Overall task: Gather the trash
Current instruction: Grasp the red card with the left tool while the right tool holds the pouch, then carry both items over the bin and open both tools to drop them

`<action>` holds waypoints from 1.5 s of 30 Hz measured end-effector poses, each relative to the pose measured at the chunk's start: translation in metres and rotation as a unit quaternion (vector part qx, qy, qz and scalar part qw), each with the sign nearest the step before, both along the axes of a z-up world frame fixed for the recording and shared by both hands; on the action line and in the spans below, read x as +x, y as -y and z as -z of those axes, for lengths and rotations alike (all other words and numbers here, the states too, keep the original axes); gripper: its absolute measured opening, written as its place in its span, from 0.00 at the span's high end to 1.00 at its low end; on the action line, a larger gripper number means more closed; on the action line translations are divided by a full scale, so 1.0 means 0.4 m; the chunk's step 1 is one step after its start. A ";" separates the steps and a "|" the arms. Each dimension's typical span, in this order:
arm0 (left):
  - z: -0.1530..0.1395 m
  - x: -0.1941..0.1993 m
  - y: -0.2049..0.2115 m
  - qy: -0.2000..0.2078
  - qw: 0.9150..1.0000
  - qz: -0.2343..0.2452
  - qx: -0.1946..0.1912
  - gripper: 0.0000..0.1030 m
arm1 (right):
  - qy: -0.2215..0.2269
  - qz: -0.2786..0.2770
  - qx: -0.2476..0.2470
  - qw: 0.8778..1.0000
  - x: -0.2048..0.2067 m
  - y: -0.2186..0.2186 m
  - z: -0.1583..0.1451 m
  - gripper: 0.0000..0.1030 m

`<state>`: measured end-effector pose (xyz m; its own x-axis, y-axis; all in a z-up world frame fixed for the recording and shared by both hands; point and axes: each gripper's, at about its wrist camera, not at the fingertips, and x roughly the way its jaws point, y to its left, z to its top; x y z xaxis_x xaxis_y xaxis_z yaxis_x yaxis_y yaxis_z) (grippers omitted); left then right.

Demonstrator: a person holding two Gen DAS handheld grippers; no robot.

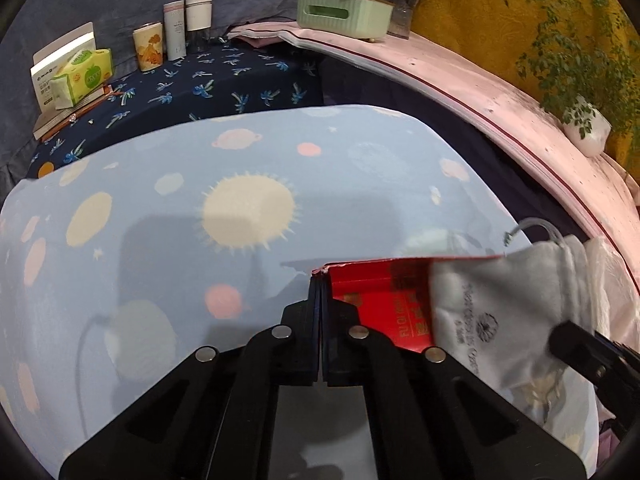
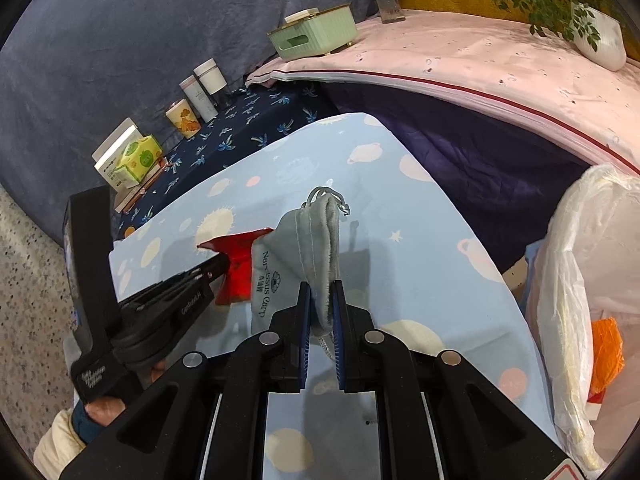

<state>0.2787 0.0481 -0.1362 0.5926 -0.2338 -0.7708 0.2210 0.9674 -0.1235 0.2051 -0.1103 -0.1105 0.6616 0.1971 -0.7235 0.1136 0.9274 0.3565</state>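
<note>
My left gripper (image 1: pixel 321 276) is shut on the corner of a red wrapper (image 1: pixel 384 300), held above a light blue planet-print cloth (image 1: pixel 248 208). The wrapper also shows in the right wrist view (image 2: pixel 236 264), with the left gripper (image 2: pixel 222 266) coming in from the left. My right gripper (image 2: pixel 321 292) is shut on a grey drawstring pouch (image 2: pixel 296 256) with printed lettering, held up beside the wrapper. The pouch (image 1: pixel 500 312) overlaps the wrapper's right side in the left wrist view, where the right gripper's fingers (image 1: pixel 576 340) enter at the right edge.
A white plastic bag (image 2: pixel 576 280) with an orange scrap (image 2: pixel 606 356) inside stands at the right. A pink-covered ledge (image 2: pixel 460 64) holds a green tissue box (image 2: pixel 314 34) and a potted plant (image 2: pixel 596 36). Cups (image 1: pixel 150 46), bottles (image 1: pixel 175 31) and tissue packs (image 1: pixel 82 76) sit on a dark blue cloth (image 1: pixel 224 76).
</note>
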 end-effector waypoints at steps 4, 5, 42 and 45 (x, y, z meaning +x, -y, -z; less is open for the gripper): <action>-0.003 -0.070 0.025 -0.005 1.000 0.006 -0.003 1.00 | -0.005 0.007 -0.008 1.000 -0.033 0.017 0.006 0.90; -0.004 -0.085 0.029 -0.010 1.000 0.008 -0.007 1.00 | -0.007 0.009 -0.013 1.000 -0.046 0.023 0.008 0.90; -0.080 -0.133 0.133 0.044 0.996 0.074 0.007 1.00 | -0.004 0.029 0.018 0.999 -0.162 0.107 -0.011 0.90; -0.103 -0.158 0.140 0.044 0.996 0.072 -0.003 1.00 | 0.003 0.028 0.018 0.999 -0.173 0.106 -0.030 0.90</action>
<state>0.2156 -0.0079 -0.0952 0.6169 -0.3261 -0.7163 0.3685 0.9239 -0.1033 0.1358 -0.1528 -0.0986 0.6769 0.1847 -0.7126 0.1628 0.9065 0.3895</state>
